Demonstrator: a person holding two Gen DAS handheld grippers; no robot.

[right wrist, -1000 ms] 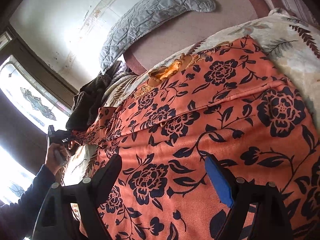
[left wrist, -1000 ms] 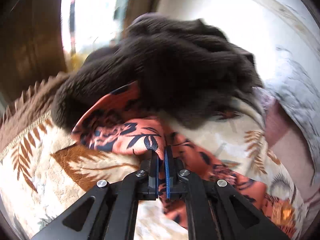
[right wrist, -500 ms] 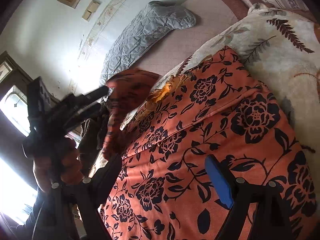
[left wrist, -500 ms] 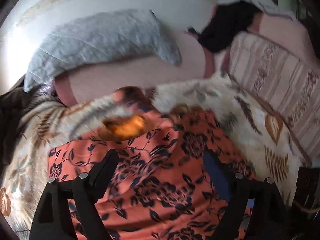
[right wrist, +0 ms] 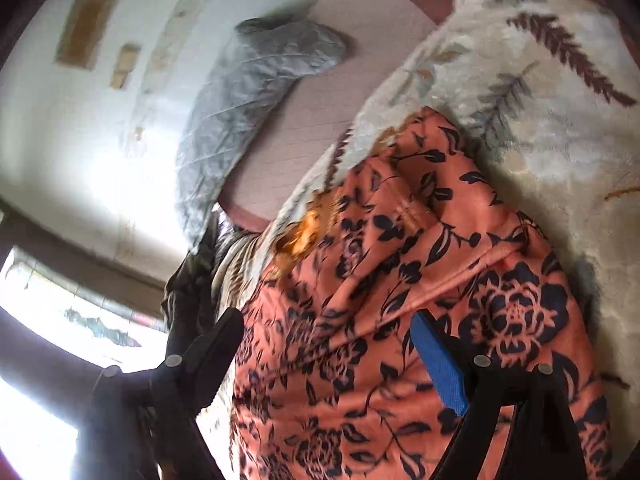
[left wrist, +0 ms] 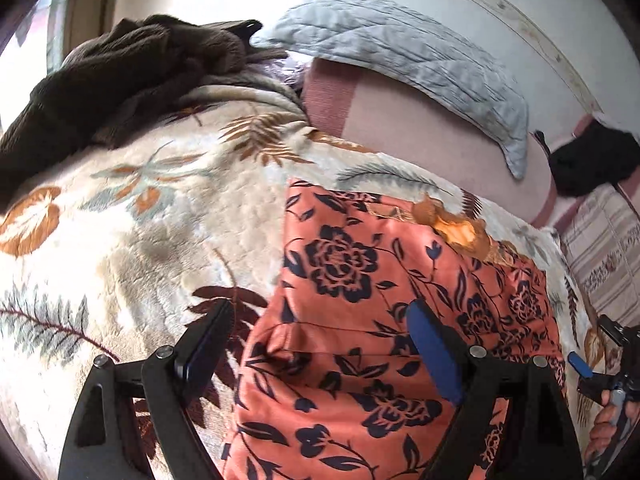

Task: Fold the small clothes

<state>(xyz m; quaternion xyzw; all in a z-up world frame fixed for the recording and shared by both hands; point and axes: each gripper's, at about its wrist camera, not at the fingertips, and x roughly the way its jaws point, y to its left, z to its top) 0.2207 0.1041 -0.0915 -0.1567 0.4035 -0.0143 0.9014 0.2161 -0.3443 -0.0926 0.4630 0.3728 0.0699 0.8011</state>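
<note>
Fabric (left wrist: 360,360) runs off the frame's bottom beneath both wide-open, empty hand-held grippers (left wrist: 316,344) (right wrist: 328,344).

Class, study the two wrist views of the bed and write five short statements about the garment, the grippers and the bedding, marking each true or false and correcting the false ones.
1. The orange floral garment lies on a cream leaf-patterned blanket. True.
2. The left gripper is clamped shut on the garment. False: its fingers stand wide apart and hold nothing.
3. A dark brown garment is heaped at the blanket's far edge. True.
4. The right gripper grips the grey quilted pillow. False: it is open over the orange garment, and the pillow lies far off by the wall.
5. The orange garment has a plain, unpatterned surface. False: it is covered in dark flowers and leaves.
</note>
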